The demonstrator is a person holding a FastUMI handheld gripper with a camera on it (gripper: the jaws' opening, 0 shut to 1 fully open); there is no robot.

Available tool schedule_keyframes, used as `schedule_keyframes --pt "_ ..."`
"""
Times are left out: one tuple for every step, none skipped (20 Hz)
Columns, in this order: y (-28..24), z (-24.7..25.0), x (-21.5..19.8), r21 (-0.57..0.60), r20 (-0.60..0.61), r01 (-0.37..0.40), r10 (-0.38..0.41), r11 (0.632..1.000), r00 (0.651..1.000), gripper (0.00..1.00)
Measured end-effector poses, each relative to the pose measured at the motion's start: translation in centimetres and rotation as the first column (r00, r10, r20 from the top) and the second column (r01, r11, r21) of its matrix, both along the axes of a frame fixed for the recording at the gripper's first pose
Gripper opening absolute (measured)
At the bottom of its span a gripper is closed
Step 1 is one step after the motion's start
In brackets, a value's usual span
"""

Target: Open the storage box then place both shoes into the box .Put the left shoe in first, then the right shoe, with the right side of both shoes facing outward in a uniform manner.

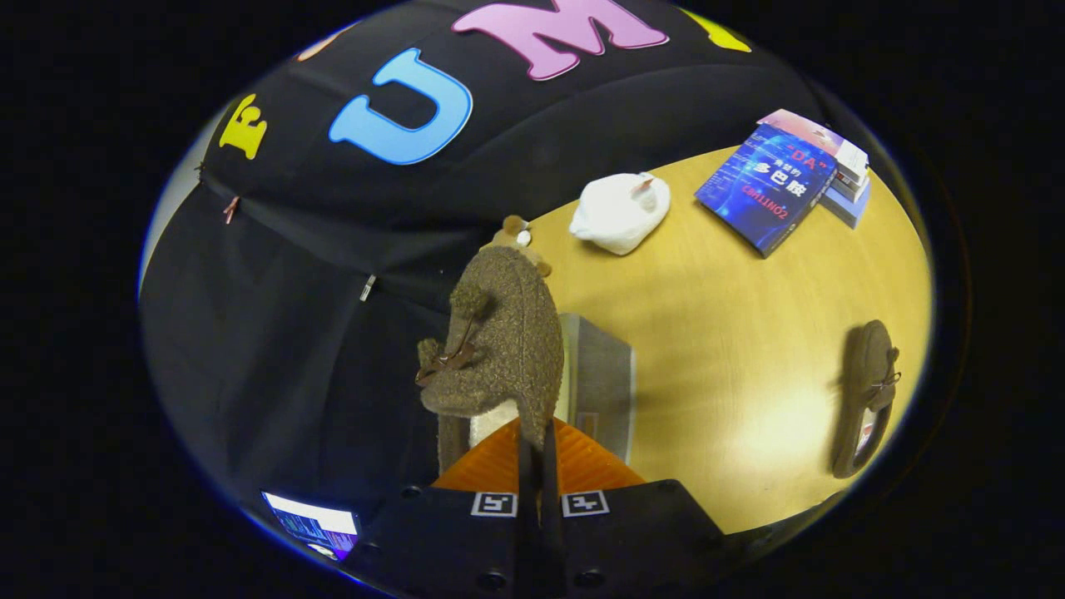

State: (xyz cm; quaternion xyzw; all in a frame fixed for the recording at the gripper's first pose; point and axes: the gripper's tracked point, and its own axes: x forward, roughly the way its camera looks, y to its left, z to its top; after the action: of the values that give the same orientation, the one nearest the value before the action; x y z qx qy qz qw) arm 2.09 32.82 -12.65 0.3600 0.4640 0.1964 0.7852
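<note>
A: Claw (537, 453)?
B: Clamped narrow on 1 brown shoe (499, 341), held aloft, long axis running straight ahead from the fingers.
A: Box?
B: Grey box (601, 383) just beneath and right of the shoe. Other shoe (869, 395) lying well apart, on the table (732, 333).

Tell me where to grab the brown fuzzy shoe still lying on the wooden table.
With the tongs now shut on the other shoe, later take the brown fuzzy shoe by its collar rim beside the bow, coming from above: it lies sole-down, opening upward, and the thin rim suits a pinch.
</note>
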Motion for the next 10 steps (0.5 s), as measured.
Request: schedule_keyframes --pt "1.5 -0.7 0.0 -0.009 -0.016 -0.014 0.014 1.0 1.0 0.05" --pt "2.6 -2.0 0.4 -0.019 -0.035 -0.027 0.026 0.999 0.999 0.05" --pt "4.1 -2.9 0.5 -0.034 -0.049 -0.039 0.037 0.999 0.998 0.05" --pt "5.4 -4.0 0.8 -0.054 -0.069 -0.051 0.047 0.997 0.997 0.05" --pt "6.5 -5.0 1.1 -0.072 -0.087 -0.055 0.049 0.996 0.995 0.05" --pt "7.5 -5.9 1.0 -0.09 -0.104 -0.058 0.049 0.994 0.993 0.05" --pt "8.4 -6.8 1.1 -0.104 -0.121 -0.067 0.054 0.992 0.991 0.05" --pt "9.2 -7.6 1.0 -0.117 -0.139 -0.073 0.057 0.99 0.989 0.05" --pt "10.0 -8.4 1.0 -0.128 -0.156 -0.078 0.058 0.989 0.986 0.05" --pt "10.8 -9.1 1.1 -0.139 -0.172 -0.082 0.058 0.987 0.983 0.05"
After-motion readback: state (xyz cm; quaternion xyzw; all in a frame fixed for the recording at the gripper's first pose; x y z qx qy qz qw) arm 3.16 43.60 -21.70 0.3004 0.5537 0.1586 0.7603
